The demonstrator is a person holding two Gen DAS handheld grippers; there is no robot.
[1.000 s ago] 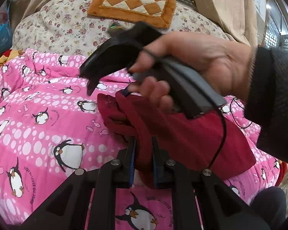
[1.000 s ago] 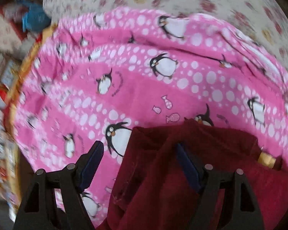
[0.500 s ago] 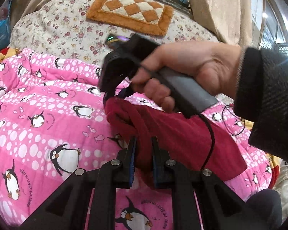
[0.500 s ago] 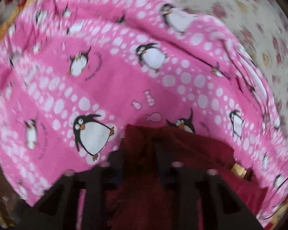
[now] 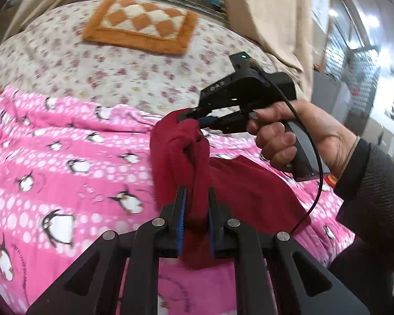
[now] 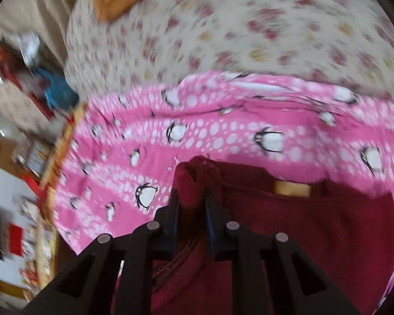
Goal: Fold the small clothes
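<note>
Dark red garment (image 5: 252, 191) is lying on the pink penguin blanket (image 5: 73, 162) on the bed, with one bunched end lifted off it. Left hand-held gripper (image 5: 196, 204) is clamped tight on a fold of that red cloth at 6 o'clock in its own view. Right hand-held gripper (image 5: 194, 116) comes in from 3 o'clock, held in a hand (image 5: 296, 136) with a dark sleeve, its jaws closing on the top of the same bunch, cloth pinched between them. Up at 12 o'clock an orange checkered mat (image 5: 141, 26) sits on the floral sheet (image 5: 113, 71).
</note>
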